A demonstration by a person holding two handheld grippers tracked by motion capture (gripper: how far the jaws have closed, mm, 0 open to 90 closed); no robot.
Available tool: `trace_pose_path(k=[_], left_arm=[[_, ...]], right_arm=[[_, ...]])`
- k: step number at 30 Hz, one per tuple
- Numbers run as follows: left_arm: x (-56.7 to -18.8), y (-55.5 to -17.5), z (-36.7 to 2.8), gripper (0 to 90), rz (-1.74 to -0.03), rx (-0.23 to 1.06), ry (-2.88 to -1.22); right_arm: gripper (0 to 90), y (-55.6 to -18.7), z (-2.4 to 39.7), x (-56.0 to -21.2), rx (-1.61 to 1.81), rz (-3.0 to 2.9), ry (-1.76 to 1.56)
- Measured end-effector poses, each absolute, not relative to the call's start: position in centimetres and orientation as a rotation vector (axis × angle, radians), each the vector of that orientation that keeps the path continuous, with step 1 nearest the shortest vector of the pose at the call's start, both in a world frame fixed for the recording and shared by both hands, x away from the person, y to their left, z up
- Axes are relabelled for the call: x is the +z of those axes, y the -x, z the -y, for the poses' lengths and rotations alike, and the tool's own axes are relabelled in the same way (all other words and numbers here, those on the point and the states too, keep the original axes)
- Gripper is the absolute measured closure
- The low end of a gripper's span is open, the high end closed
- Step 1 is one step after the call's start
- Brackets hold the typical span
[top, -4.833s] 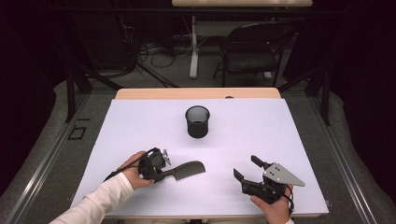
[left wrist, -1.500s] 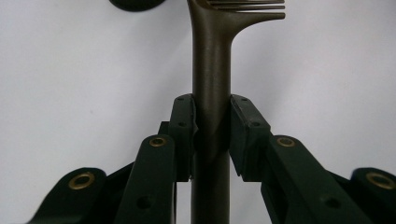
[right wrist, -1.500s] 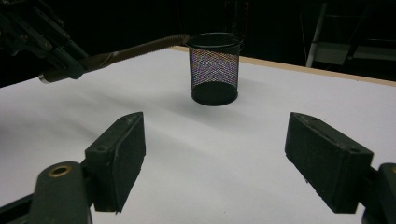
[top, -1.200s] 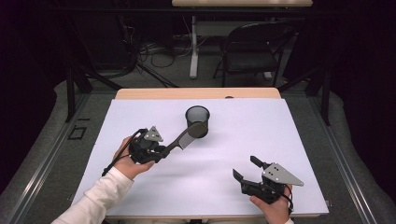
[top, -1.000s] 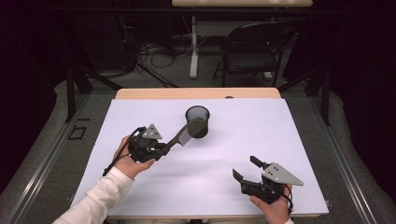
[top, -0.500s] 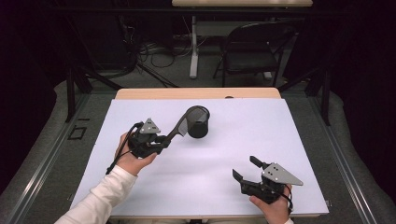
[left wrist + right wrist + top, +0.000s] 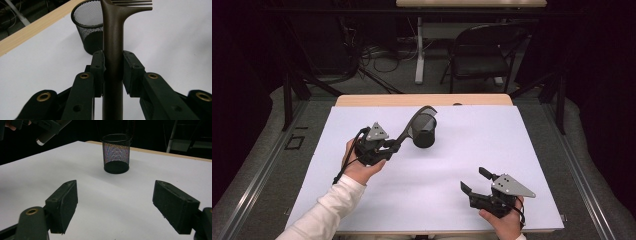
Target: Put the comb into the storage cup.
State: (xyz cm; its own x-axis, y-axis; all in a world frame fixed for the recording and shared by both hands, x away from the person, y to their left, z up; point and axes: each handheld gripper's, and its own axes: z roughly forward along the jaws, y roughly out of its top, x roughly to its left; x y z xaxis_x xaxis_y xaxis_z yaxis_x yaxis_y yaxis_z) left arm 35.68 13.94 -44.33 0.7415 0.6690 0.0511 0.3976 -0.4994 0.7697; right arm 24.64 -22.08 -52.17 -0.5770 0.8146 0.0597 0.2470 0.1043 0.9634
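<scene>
Left gripper fingers clamp the slotted spatula handle, head seemingly above the mesh cup; right gripper fingers apart, near the desk's front edge.

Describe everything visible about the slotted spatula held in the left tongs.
The spatula is dark brown, plastic by its look, with a long smooth handle widening into a slotted head. The left tongs clamp its handle on both sides, pads pressed against it. It slants upward off the white table, its head raised above the rim of the black mesh cup. Whether head and rim touch, I cannot tell.
</scene>
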Motion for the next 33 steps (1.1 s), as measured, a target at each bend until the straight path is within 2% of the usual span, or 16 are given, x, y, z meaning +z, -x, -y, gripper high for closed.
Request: trace_pose_path(k=[33], left_arm=[[-44.4,-37.0,-11.6,72.5,-0.820,0.483,-1.979]], right_arm=[[22.3,-25.1,21.8,-52.5,1.436,-1.962,-1.019]])
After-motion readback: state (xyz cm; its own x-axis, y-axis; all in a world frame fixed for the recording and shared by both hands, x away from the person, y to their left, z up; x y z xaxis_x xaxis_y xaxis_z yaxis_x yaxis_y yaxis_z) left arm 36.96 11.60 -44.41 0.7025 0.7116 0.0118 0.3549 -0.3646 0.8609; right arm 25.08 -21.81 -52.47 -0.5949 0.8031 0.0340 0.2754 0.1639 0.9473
